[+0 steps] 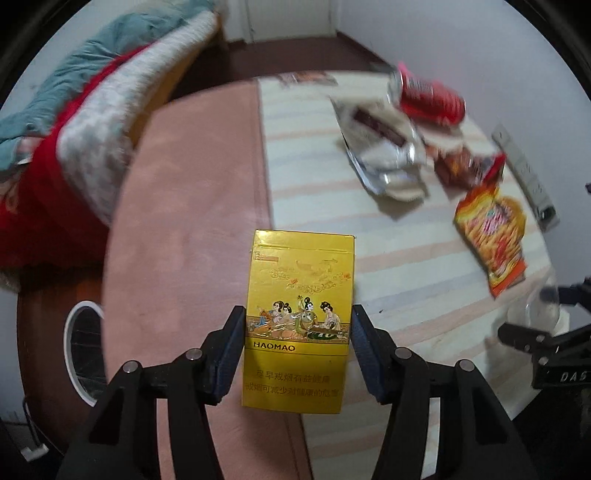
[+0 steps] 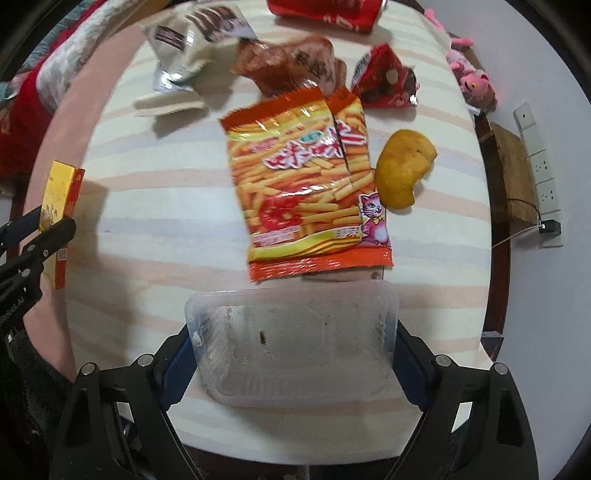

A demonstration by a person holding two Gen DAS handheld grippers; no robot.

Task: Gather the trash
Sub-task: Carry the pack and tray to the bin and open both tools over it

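1. The left gripper [image 1: 298, 345] is clamped on a yellow cigarette pack [image 1: 299, 317]; its blue pads press the pack's two long sides at about mid-height, and the pack stands upright between them, lifted clear of the table [image 1: 314, 166].
2. The right gripper [image 2: 293, 354] points down at the table with its jaws spread wide around a clear plastic tray [image 2: 291, 339]. The fingers sit at the tray's two short ends; whether the pads press on it or only flank it, I cannot tell.
3. Step in hand, as I judge it: the pack is picked up and on its way to be thrown out, while the tray is being taken.
4. Off the table's left edge, down on the floor, sits a round white-rimmed bin [image 1: 83, 350]. It looks like the likely drop point, so the next move calls for swinging the pack over that opening before releasing it.
5. Just beyond the tray lies an orange snack bag [image 2: 303, 184], with a piece of orange peel [image 2: 402, 168] touching its right side.
6. Farther off lie a brown wrapper [image 2: 295, 62], a red wrapper [image 2: 384, 79], a white wrapper [image 2: 184, 55] and a red can [image 2: 325, 11], all not yet collected.
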